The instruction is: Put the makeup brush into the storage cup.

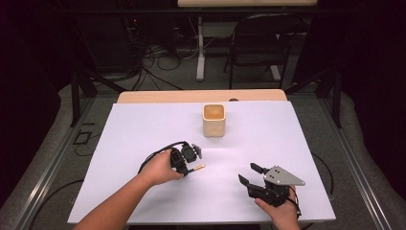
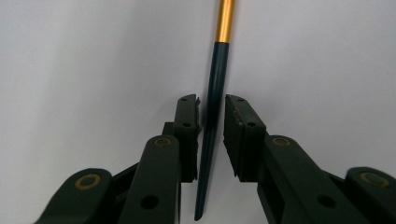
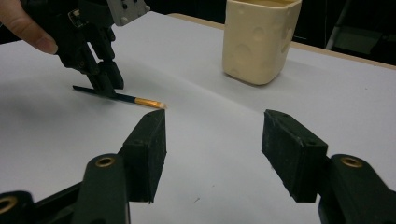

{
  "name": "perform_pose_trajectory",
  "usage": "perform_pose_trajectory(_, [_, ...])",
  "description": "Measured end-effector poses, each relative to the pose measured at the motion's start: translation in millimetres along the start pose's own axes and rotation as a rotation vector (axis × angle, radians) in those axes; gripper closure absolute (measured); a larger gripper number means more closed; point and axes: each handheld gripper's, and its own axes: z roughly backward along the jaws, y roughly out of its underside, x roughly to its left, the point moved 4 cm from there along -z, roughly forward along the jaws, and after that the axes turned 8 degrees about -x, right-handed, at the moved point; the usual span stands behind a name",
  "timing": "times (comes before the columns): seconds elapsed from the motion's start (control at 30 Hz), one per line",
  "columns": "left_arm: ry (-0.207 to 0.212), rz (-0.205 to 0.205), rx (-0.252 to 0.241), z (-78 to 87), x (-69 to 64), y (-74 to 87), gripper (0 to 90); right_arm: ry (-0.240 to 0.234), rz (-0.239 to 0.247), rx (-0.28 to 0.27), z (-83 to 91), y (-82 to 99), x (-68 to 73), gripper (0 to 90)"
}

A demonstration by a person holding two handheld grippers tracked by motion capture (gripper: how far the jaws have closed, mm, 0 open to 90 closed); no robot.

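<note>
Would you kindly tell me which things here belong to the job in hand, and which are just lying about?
In the job:
- slim dark-handled brush with orange ferrule, between the jaws of the left gripper
- cream square holder cup

Lying about:
- right gripper, jaws wide apart
- black chair
- floor cables

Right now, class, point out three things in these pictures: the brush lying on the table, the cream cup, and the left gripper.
brush [image 2: 215,93]: left gripper view, on its dark handle.
cream cup [image 1: 214,123]: high view, on its front wall.
left gripper [image 2: 212,121]: left gripper view, midway between its fingertips.
</note>
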Motion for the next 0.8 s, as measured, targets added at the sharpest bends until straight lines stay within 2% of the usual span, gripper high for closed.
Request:
perform_pose_trajectory(0.33, [0.010,-0.007,0.026,-6.0,-0.9,-2.0,78.3,-0.001,0.000,-0.001,-0.1,0.0,-0.2,40.1])
perform_pose_trajectory(0.5, [0.016,-0.010,0.023,-6.9,-1.3,-2.7,81.9,0.000,-0.002,-0.003,-0.4,0.1,-0.4,40.1])
perform_pose_trajectory(0.8, [0.017,-0.012,0.025,-7.0,-1.3,-2.8,82.8,-0.003,0.001,0.000,-0.2,-0.2,-0.1,40.1])
